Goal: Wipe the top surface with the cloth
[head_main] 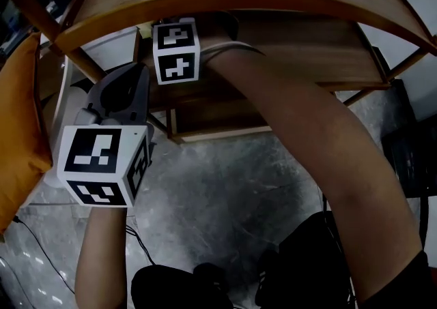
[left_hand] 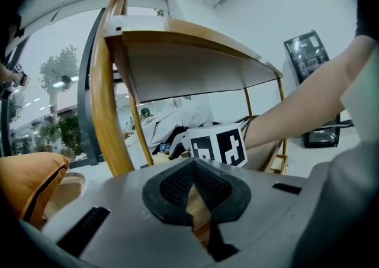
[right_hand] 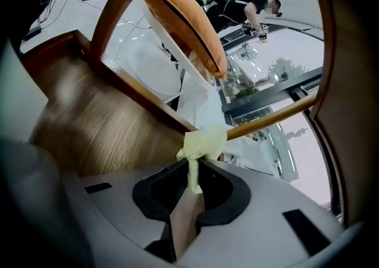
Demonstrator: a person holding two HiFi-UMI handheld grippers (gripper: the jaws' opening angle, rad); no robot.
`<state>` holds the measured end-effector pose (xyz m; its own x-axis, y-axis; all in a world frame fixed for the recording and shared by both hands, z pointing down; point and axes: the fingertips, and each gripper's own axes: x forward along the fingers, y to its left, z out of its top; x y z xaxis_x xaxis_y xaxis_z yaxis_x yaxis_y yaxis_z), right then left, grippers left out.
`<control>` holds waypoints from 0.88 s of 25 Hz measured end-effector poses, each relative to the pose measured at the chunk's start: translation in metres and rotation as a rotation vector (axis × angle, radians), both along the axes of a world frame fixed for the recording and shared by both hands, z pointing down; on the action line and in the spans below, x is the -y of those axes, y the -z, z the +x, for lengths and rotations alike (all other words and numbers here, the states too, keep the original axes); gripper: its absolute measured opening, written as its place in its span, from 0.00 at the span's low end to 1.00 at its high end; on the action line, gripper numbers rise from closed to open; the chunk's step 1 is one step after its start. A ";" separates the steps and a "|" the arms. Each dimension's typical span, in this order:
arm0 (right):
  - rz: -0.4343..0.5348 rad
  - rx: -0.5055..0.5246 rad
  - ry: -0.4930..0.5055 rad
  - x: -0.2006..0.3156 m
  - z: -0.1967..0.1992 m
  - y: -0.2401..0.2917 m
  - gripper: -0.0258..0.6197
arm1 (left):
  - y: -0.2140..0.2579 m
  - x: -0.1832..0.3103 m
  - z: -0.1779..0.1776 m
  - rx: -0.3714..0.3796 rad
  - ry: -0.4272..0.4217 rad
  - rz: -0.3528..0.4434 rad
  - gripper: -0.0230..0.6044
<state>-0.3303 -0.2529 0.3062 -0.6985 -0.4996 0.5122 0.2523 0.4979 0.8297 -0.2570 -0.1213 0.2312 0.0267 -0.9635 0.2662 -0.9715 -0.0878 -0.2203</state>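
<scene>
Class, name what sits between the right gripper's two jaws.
A pale yellow cloth, pinched by the right gripper and bunched past its tips above the wooden shelf. The right gripper view shows this.

Left hand-held gripper point(left_hand: 193, 167) jaws together; right hand-held gripper point(right_hand: 193, 163) pinching cloth point(right_hand: 205, 142)
</scene>
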 end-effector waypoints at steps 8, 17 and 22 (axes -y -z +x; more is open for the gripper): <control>0.006 -0.029 -0.051 0.031 0.052 -0.012 0.14 | 0.007 0.037 0.045 0.012 -0.086 0.004 0.05; -0.003 -0.067 -0.195 0.084 0.152 -0.020 0.13 | 0.009 0.080 0.106 0.036 -0.181 0.002 0.05; 0.000 -0.097 -0.263 0.108 0.205 -0.017 0.13 | 0.010 0.102 0.142 0.071 -0.233 -0.009 0.05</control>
